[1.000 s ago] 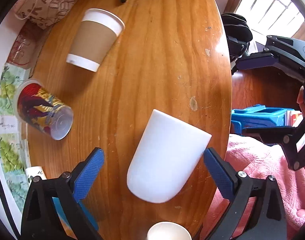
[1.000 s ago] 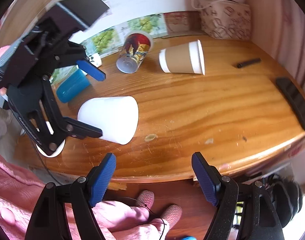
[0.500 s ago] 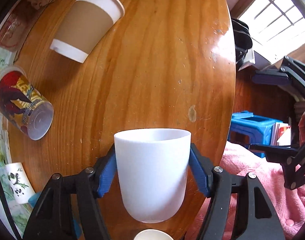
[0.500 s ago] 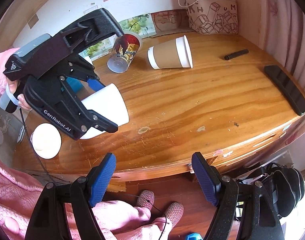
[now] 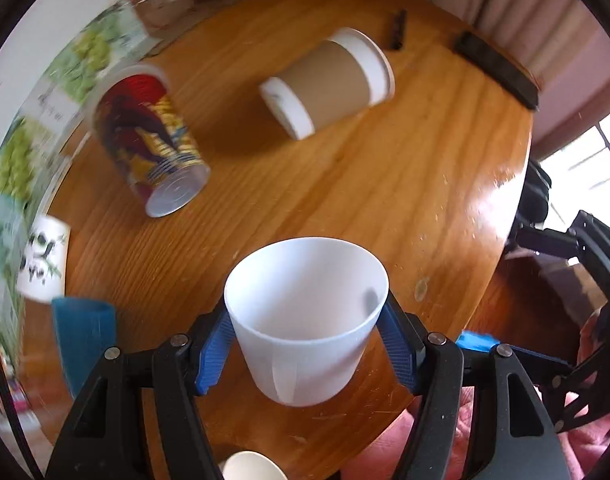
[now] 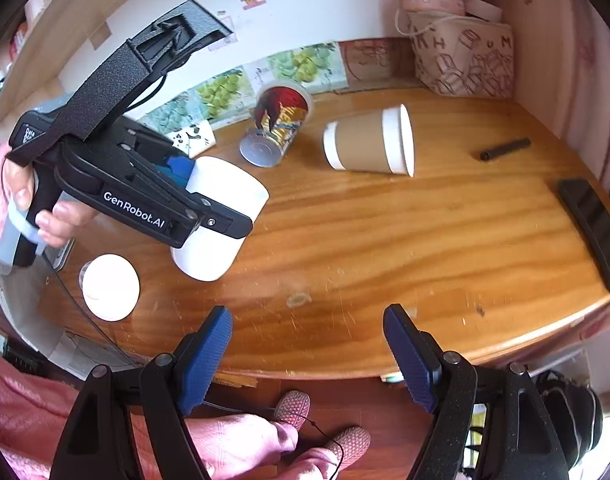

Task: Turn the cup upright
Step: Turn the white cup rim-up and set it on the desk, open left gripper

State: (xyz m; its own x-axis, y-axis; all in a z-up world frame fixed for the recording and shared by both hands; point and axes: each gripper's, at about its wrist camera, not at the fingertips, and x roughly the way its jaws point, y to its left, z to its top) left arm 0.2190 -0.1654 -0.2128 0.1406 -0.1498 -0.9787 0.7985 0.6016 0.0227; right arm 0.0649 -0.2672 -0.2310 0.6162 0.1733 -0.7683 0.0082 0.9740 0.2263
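A plain white cup [image 5: 305,320] is clamped between the blue pads of my left gripper [image 5: 307,344], mouth up and tilted, held just above the wooden table [image 5: 385,200]. In the right wrist view the same cup [image 6: 221,220] hangs in the left gripper [image 6: 209,216] over the table's left part, its base near the wood; I cannot tell if it touches. My right gripper [image 6: 307,344] is open and empty, off the table's near edge.
A brown-sleeved paper cup [image 6: 369,142] and a printed plastic cup [image 6: 277,128] lie on their sides at the back. A small white cup [image 6: 111,286] stands at the front left. A black bar [image 6: 593,220], a marker [image 6: 505,149] and a bag [image 6: 461,48] are right.
My left gripper closed on the lying white cup, lifted it and turned it so its mouth faces up. The right gripper stayed open and almost still.
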